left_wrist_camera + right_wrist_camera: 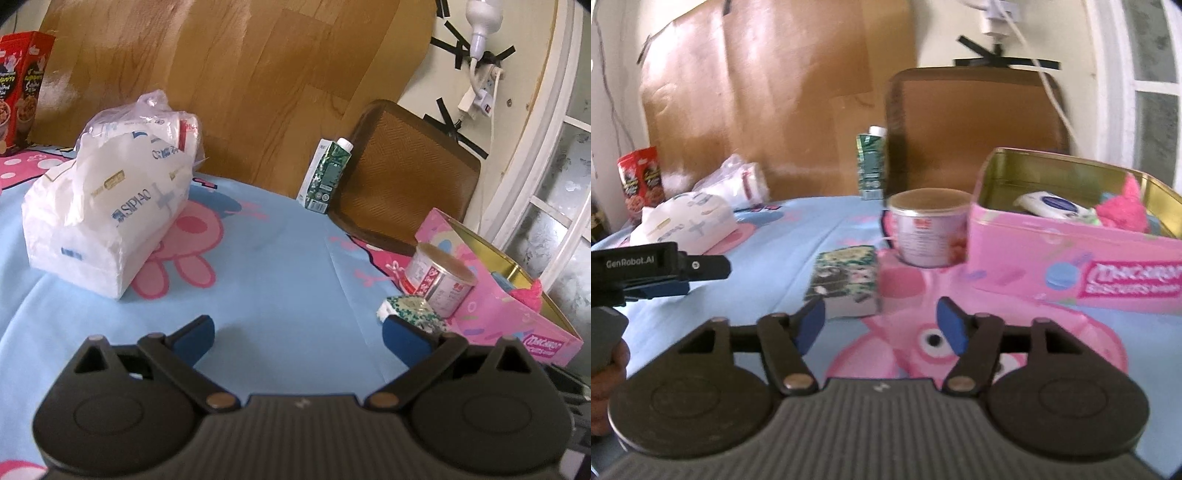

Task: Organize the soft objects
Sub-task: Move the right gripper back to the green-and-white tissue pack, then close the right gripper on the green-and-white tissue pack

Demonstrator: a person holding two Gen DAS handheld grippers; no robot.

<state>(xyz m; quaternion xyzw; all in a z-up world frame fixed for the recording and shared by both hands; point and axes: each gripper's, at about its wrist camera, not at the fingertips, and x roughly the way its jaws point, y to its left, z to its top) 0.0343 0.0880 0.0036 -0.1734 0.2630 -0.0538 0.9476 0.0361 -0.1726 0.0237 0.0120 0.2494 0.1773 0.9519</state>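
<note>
Both grippers, L & R, gaping, empty. Risk: tissue pack at table's left edge squashes, slips; tin near-full.

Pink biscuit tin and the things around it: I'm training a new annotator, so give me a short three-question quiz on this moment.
1. True or false: the left claw is open and holds nothing.
2. Which soft thing already lies inside the pink tin? A) the tissue pack B) the pink fluffy item C) a rolled towel
3. Fill in: the small can stands on the cloth just to the ____ of the tin in the right wrist view.

Key: 1 true. 2 B. 3 left.
</note>
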